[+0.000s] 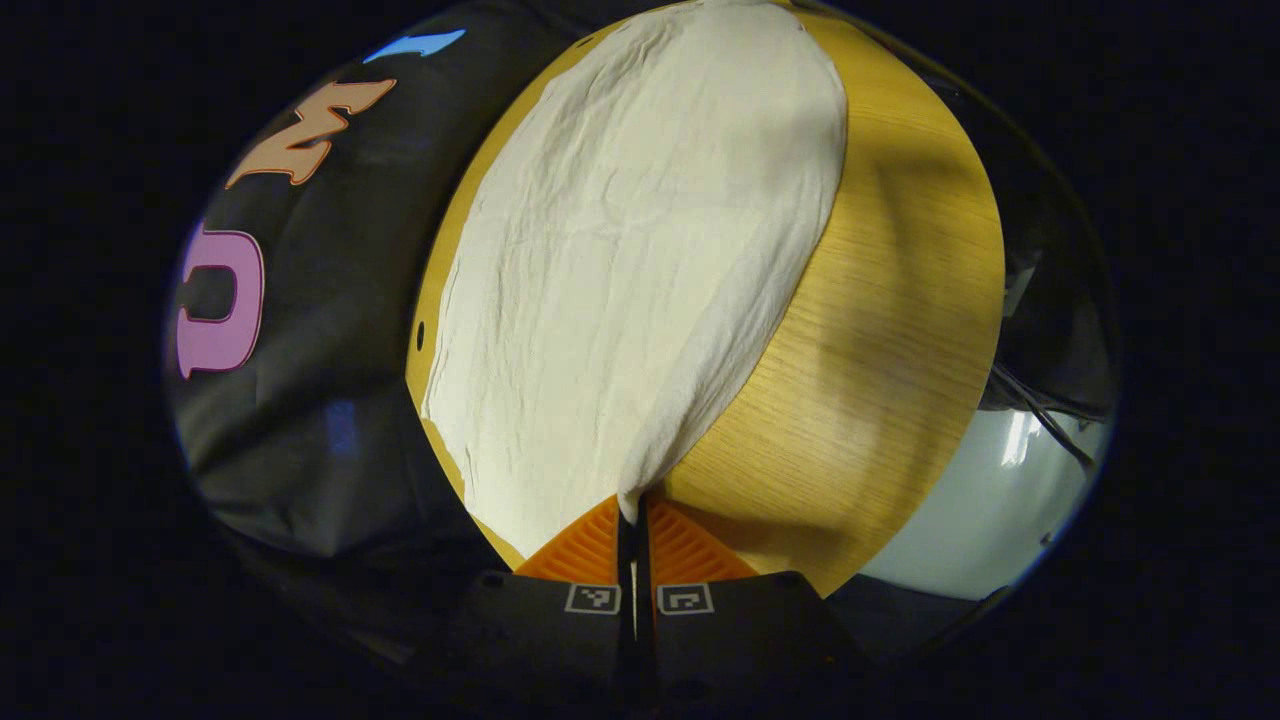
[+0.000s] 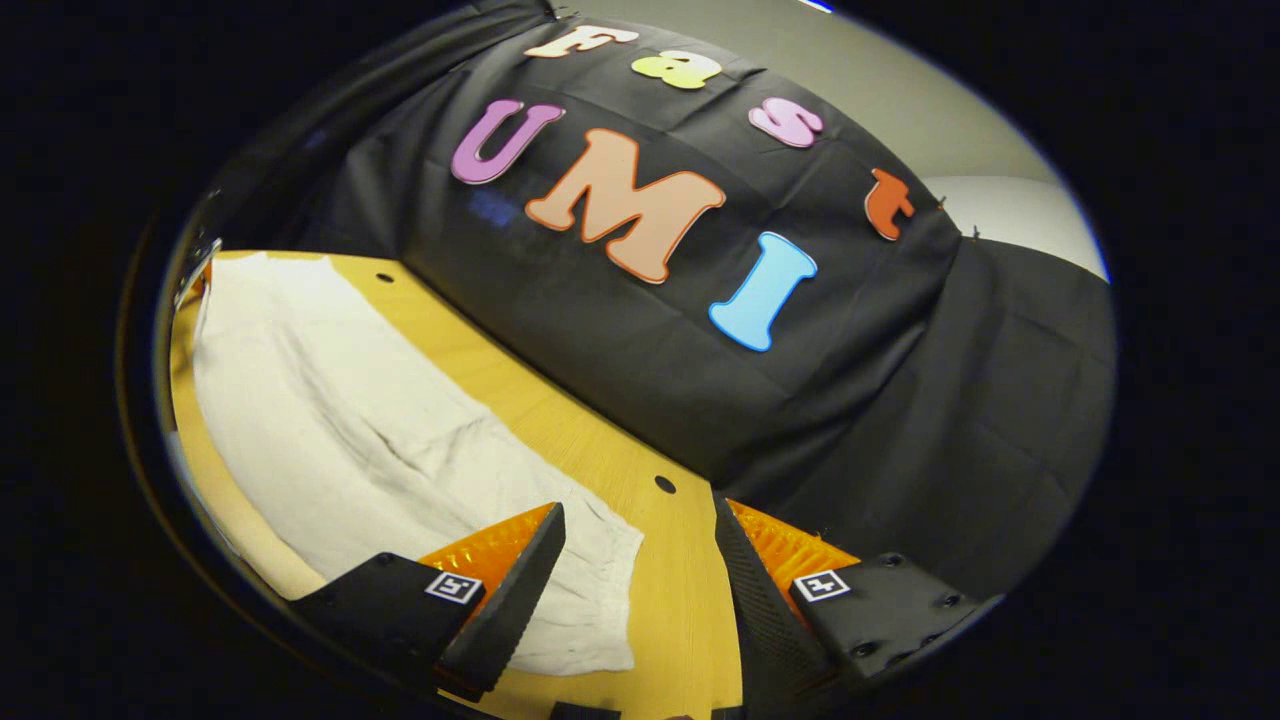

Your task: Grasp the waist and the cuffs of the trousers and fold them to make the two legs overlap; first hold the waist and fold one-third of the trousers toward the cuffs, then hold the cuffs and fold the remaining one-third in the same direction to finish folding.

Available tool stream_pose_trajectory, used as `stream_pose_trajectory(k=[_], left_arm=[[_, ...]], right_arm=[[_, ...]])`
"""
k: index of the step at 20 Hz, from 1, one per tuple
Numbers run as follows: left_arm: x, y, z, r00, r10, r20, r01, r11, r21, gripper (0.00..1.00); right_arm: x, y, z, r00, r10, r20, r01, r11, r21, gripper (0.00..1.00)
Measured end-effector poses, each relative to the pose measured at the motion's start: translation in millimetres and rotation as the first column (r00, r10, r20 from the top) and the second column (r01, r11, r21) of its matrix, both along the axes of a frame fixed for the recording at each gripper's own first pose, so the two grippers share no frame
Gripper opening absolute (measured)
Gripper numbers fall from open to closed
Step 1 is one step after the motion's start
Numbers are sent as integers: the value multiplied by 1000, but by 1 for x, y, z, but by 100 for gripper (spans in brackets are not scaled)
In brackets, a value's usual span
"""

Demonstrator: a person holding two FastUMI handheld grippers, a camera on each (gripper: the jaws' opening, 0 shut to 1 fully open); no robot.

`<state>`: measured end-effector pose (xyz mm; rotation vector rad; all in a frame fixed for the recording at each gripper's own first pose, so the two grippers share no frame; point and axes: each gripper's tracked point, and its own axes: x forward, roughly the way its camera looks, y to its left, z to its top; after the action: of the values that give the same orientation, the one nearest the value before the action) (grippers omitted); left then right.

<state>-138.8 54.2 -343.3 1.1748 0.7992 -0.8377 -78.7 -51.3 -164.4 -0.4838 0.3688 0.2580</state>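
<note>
Close in, the left gripper [image 1: 634,520] pinches one corner of the cream trousers [image 1: 620,260] spread over the wooden table [image 1: 880,330], while the right gripper [image 2: 640,560] gapes wide above the far end, so that thin pinch could slip.

Cream trousers [image 1: 620,260] — yellow wood-grain table [image 1: 900,330].
</note>
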Motion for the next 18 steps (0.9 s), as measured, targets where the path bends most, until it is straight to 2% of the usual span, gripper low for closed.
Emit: stream_pose_trajectory(k=[3,6,8,10,14,17,18], left_arm=[[-2,-1,1,1000,-8,20,8,1000,11,0],[-3,-2,1,999,-9,31,9,1000,15,0],[-2,-1,1,1000,-9,29,8,1000,15,0],[-2,-1,0,1000,-7,29,6,1000,13,0],[-1,-1,0,999,-6,36,6,1000,14,0],[-1,-2,0,999,-9,41,8,1000,15,0],[-1,-2,0,999,-11,43,10,1000,16,0]], right_arm=[[-21,-10,-28,996,49,-69,-54,996,-72,97],[-43,-14,-53,984,118,-137,-138,979,-151,97],[-56,-13,-66,968,178,-178,-213,955,-205,99],[-63,-10,-76,950,231,-212,-280,928,-244,97],[-83,-8,-103,912,286,-293,-369,884,-287,99],[-95,-5,-122,877,331,-349,-445,834,-326,95],[-98,-7,-127,867,341,-363,-466,815,-346,99]])
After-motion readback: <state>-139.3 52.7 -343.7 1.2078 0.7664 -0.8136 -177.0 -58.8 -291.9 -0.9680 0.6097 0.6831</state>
